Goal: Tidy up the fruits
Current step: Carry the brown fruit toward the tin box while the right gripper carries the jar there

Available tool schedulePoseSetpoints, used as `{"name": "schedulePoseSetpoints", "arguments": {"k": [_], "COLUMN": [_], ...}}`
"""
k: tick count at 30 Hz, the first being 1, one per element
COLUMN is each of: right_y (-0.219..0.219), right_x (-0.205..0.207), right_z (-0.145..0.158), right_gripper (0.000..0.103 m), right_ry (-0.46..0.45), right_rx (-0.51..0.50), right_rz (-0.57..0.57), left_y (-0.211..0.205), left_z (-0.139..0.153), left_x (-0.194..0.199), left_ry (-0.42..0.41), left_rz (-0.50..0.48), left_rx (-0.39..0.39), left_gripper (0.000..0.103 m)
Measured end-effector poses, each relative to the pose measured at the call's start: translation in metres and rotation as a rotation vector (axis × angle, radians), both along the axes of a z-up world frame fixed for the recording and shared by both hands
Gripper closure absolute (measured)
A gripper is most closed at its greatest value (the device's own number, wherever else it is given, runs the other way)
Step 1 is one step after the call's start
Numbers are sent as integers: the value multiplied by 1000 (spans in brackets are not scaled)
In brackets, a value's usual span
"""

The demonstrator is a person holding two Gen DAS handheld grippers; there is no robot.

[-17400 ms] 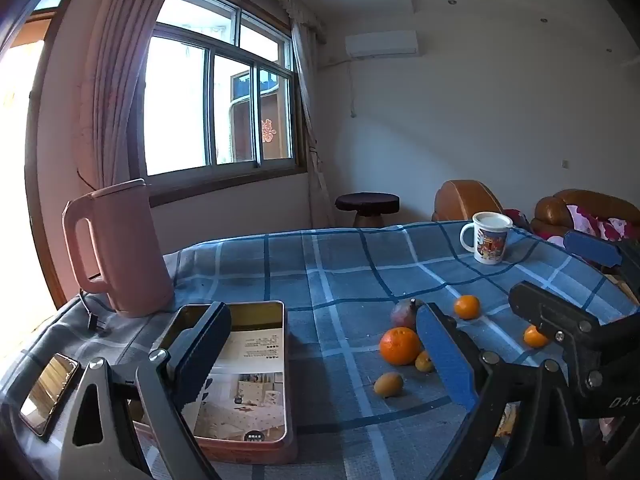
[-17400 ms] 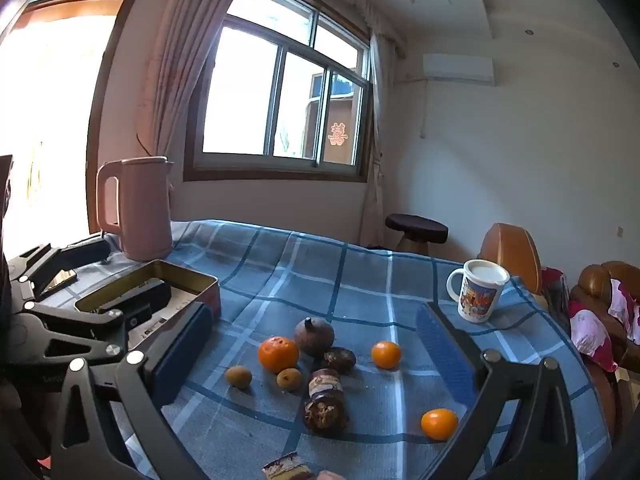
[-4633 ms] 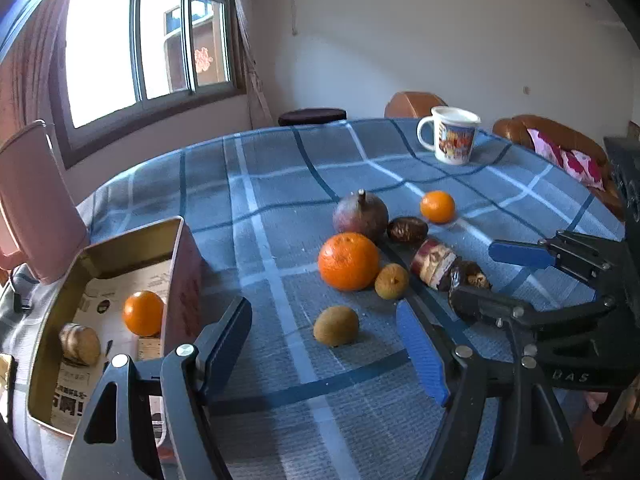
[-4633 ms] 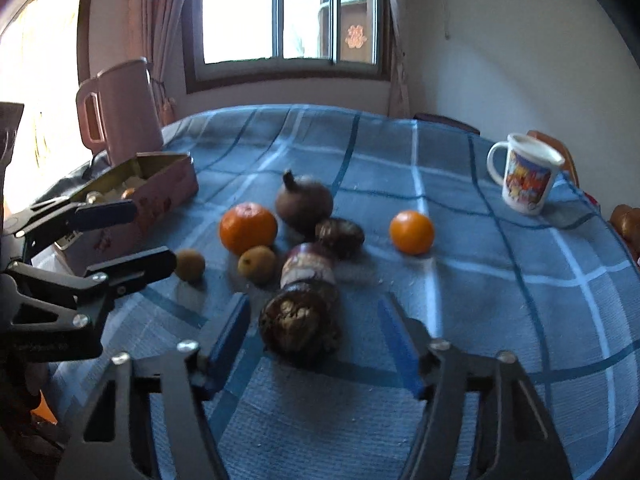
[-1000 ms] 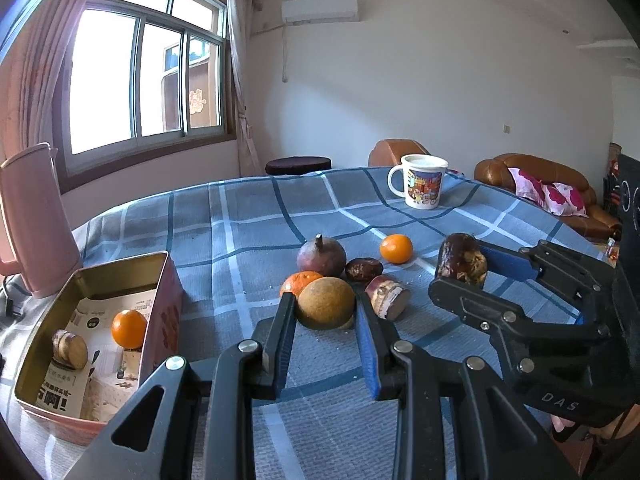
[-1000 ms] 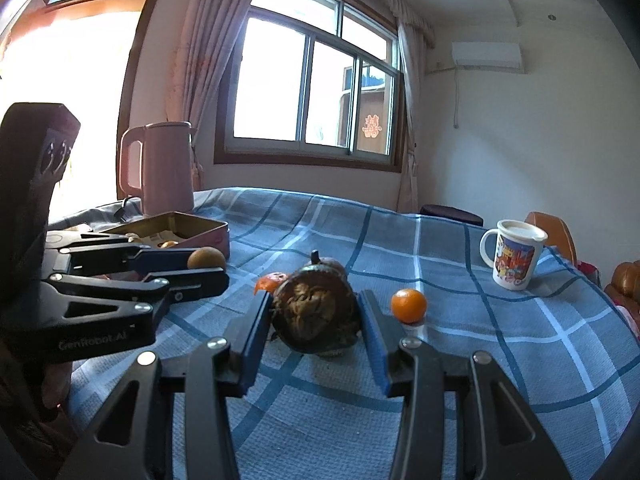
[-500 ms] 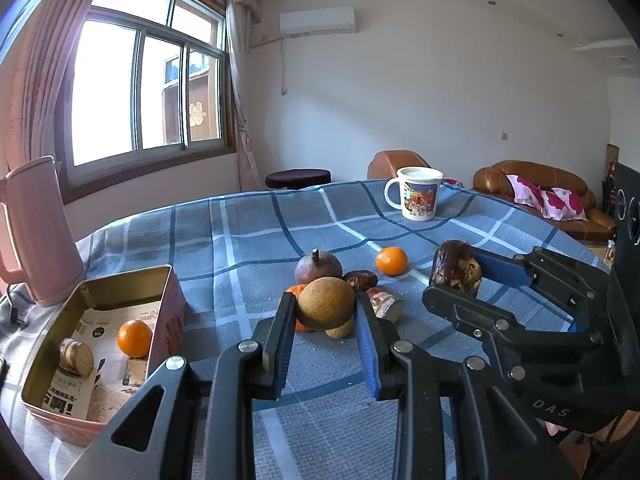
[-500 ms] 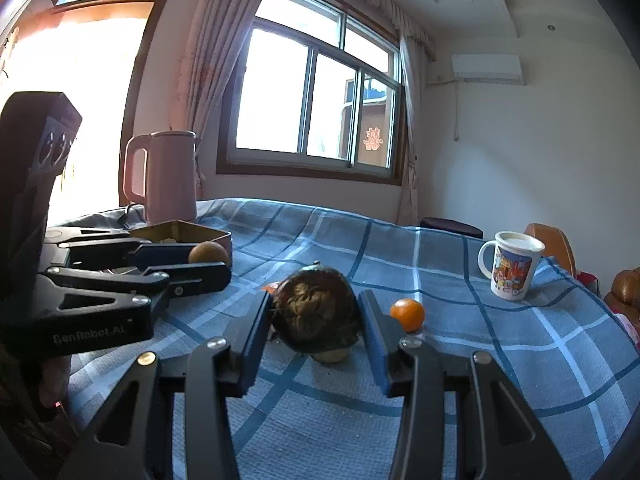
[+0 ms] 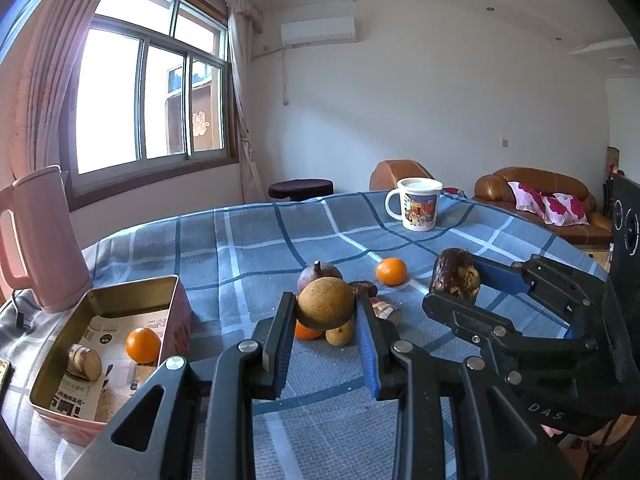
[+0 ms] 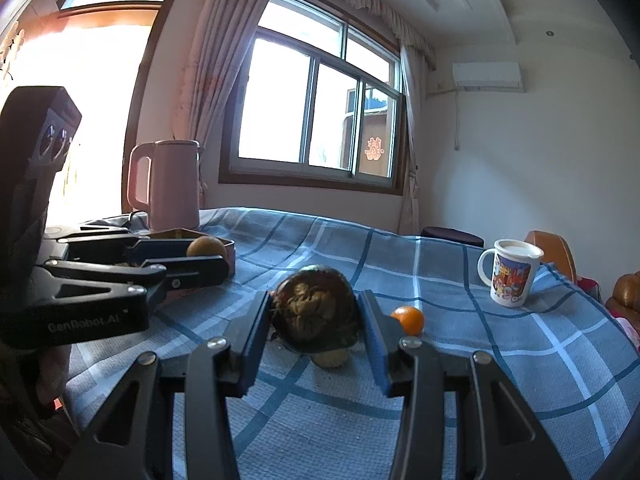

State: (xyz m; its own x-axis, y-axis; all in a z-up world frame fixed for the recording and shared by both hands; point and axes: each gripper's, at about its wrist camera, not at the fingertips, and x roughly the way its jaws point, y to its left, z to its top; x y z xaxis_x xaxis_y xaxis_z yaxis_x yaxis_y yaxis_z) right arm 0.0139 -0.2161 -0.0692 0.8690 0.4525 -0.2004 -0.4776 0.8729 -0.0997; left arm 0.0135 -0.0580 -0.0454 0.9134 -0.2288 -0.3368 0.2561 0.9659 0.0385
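**Both fruits lifted off cloth**

Since a second ago both held fruits ride higher above the table (image 9: 248,240). Left gripper (image 9: 326,312) clamps the brown round fruit (image 9: 326,303); right gripper (image 10: 316,316) clamps the dark wrinkled fruit (image 10: 316,312). Tin (image 9: 168,300) holds an orange (image 9: 143,345).

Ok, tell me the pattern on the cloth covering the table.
The tablecloth is blue-grey plaid with dark blue and white lines, clearest in the left wrist view.
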Motion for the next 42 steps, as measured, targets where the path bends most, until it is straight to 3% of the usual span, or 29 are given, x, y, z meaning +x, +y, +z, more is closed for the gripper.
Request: {"name": "schedulePoseSetpoints", "arguments": {"k": [19,32,42], "right_y": [-2,-3,12], "right_x": [-9,-3,-6], "right_z": [1,6,25], "right_gripper": [56,56,56], "right_ry": [-53,-20,-43], "right_rx": [13,46,21], "right_rz": [29,48,76], "left_y": [0,2,16], "left_z": [9,15,25], "left_x": [-10,-14,-15], "left_ry": [-60,-90,-107], "left_rz": [9,20,55], "left_rx": [7,12,-5], "left_gripper": [72,72,72]}}
